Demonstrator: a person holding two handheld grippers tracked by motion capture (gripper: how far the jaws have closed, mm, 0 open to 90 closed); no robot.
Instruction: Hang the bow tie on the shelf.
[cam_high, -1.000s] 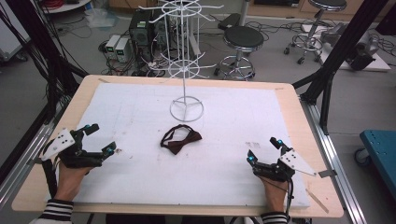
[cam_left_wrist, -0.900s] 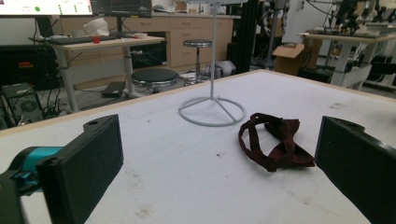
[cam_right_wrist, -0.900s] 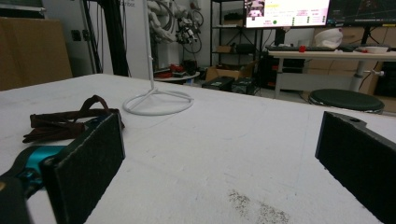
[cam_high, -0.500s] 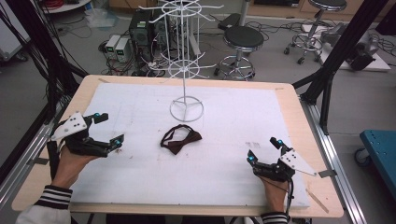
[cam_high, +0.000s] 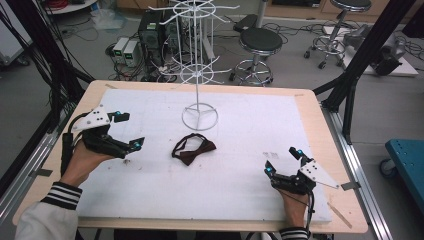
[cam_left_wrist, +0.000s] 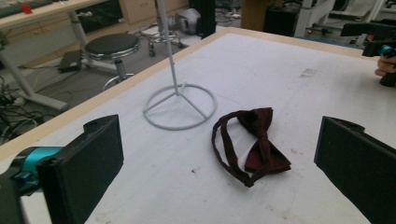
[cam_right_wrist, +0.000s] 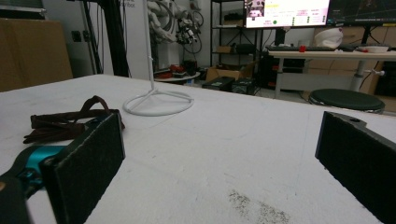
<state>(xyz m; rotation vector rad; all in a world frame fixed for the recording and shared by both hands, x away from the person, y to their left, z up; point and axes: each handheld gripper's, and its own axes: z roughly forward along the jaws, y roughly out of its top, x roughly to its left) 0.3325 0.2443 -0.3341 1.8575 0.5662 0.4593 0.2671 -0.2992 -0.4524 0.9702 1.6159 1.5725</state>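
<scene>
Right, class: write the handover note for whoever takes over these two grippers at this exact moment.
Left gripper: open, lifted above the table, pointing at the bow tie, holding nothing.
Right gripper: open, low over the white mat near the front right, holding nothing.
Bow tie: dark red, flat on the mat, strap looped, just in front of the white wire stand's ring base, not touching it.
Done: nothing grasped yet.
Left: probably close the left gripper on the bow tie, then likely hang it on the stand.

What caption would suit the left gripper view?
Open left gripper faces a dark red bow tie lying beside the white wire stand.
</scene>
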